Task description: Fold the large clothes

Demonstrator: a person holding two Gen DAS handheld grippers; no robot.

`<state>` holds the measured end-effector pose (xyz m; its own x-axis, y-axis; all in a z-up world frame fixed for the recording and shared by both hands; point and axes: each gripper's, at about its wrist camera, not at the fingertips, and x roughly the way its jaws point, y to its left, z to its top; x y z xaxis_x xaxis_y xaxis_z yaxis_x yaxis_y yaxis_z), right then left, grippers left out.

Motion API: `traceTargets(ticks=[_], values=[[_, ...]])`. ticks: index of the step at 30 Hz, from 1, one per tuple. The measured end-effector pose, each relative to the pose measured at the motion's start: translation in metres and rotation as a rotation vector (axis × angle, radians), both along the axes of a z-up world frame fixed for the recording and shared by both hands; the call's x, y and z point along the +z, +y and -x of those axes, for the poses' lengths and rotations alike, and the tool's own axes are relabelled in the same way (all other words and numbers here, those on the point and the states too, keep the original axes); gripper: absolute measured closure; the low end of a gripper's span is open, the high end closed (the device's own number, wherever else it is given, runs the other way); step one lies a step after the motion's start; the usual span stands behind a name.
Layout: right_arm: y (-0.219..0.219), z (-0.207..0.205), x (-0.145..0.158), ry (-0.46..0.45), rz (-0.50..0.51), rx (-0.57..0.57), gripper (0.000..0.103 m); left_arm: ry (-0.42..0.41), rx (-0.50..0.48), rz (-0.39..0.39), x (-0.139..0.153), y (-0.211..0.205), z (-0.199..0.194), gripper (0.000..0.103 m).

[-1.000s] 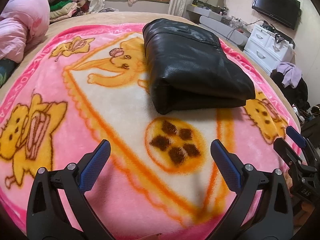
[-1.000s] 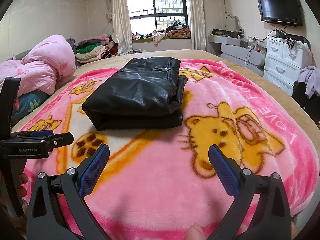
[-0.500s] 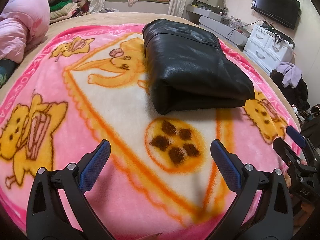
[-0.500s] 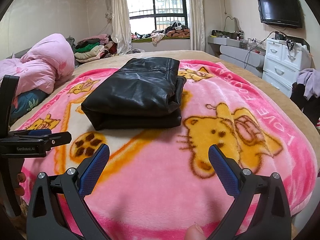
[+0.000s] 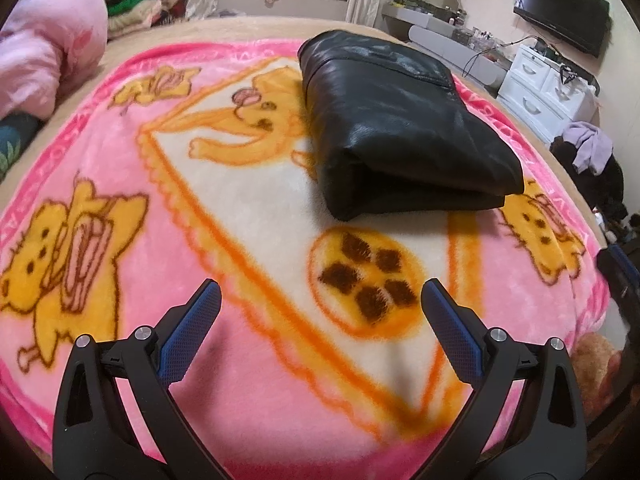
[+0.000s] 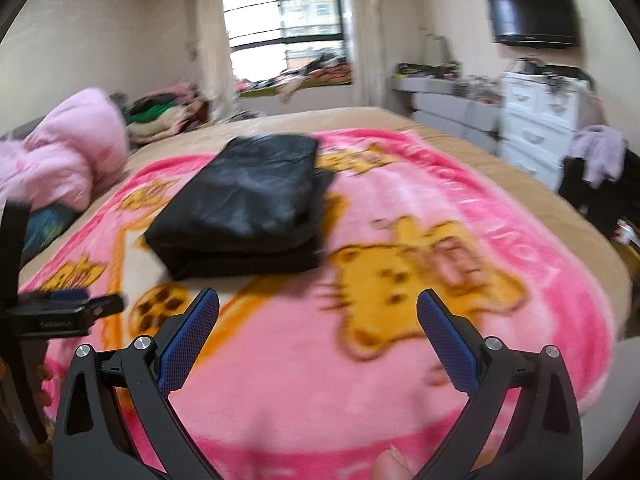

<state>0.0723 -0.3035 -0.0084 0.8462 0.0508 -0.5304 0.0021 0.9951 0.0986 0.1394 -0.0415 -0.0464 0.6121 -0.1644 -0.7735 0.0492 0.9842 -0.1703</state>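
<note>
Your workspace is a wide bed (image 5: 248, 26) with a tan cover, and most of it lies under a fluffy pink fleece blanket (image 5: 256, 384) printed with yellow cartoon animals and an orange-bordered cream panel. At the head end to your left sits a puffy pale pink quilt (image 6: 68, 148), bunched up beside a stack of folded clothes near the curtained window (image 6: 286, 20). On the right wall you have a black flat television (image 6: 534, 10) above a white chest of drawers (image 6: 540, 120), with a lilac garment (image 6: 598, 152) draped over something dark beside it. The black leather-look garment (image 5: 396, 128) you are working with is folded into a thick rectangular bundle and rests on the blanket toward the far middle of the bed, its folded edge facing you, just beyond a round orange patch with brown spots (image 5: 368, 280). Your left gripper (image 5: 320, 300) hovers low over the near part of the blanket, well short of the bundle, its blue-padded black fingers (image 5: 188, 336) spread wide with nothing between them. Your right gripper (image 6: 318, 306) is likewise held over the near edge of the blanket, fingers wide apart and empty; its view is motion-blurred. A fingertip (image 6: 394, 462) shows at the bottom edge of the right wrist view.
</note>
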Motion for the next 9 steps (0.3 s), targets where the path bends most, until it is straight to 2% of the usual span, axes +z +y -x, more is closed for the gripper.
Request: traceTargets(ticks=[2, 4, 6, 8, 9], values=[[-0.024, 0.006, 0.008, -0.013, 0.021, -0.084, 0.005, 0.013, 0.028, 0.022, -0.001, 0.013, -0.001, 0.009], [-0.071, 0.015, 0.014, -0.013, 0.055, -0.258, 0.005, 0.039, 0.078, 0.027, -0.003, 0.039, -0.007, 0.009], [-0.12, 0.024, 0.012, 0.005, 0.057, -0.414, 0.005, 0.059, 0.145, -0.004, -0.004, 0.074, -0.015, 0.009], [-0.193, 0.038, -0.002, 0.092, 0.049, -0.646, 0.005, 0.075, 0.246, -0.048, -0.004, 0.13, -0.024, 0.009], [-0.219, 0.045, -0.009, 0.125, 0.04, -0.721, 0.005, 0.084, 0.284, -0.068, -0.004, 0.153, -0.028, 0.009]])
